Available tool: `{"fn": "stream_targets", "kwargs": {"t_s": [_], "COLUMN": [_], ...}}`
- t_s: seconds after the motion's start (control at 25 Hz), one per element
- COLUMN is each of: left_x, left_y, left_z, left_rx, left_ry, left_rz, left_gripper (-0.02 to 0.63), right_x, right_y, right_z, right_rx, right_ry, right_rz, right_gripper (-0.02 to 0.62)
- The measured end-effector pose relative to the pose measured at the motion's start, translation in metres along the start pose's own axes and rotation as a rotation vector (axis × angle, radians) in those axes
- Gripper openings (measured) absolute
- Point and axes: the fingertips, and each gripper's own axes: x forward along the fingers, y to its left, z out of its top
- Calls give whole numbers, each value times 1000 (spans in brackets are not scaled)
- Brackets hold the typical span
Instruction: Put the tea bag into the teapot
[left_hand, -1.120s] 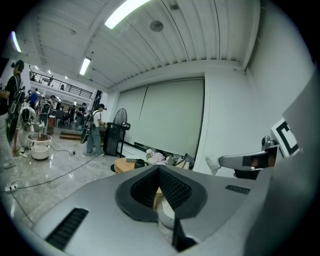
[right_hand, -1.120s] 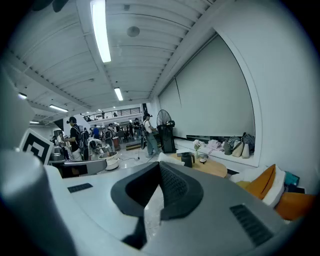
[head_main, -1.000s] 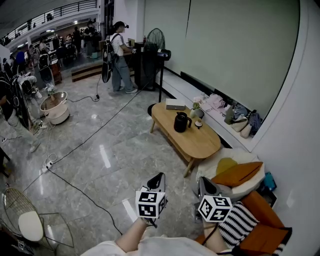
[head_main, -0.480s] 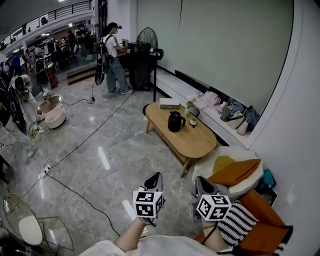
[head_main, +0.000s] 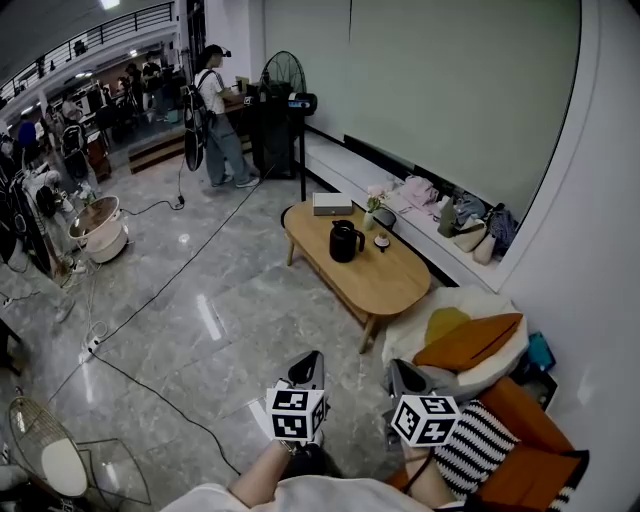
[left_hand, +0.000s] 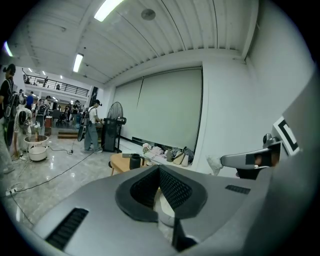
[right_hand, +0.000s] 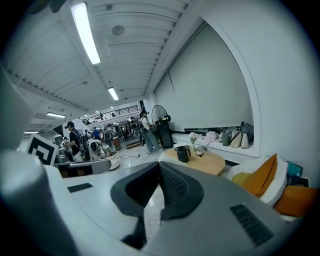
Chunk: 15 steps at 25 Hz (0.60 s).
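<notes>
Black teapot (head_main: 345, 241) on wooden table (head_main: 392, 287), left hand-held gripper (head_main: 316, 356), right hand-held gripper (head_main: 397, 366), both closed and empty

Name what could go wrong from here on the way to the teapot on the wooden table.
1. A cable crosses the floor near the way to the table; a foot could catch it.
2. The teapot stands close to a flower vase and a small cup; a reach might knock them.
3. The left tongs and right tongs are shut and empty, and no tea bag can be made out; it may need finding.
</notes>
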Motion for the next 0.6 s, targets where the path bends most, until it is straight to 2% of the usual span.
{"fn": "stream_targets", "kwargs": {"t_s": [0.28, 0.6], "left_x": [34, 85], "left_y": [11, 36], "left_z": [7, 36], "left_rx": [14, 8], "left_ry": [4, -22], "left_rz": [-1, 9], "left_gripper": [15, 15], "right_x": [34, 83], "right_y": [-12, -24], "right_z": [9, 41], "right_rx": [4, -10], "right_ry": [6, -12], "right_rz": [0, -8], "right_gripper": [34, 34]}}
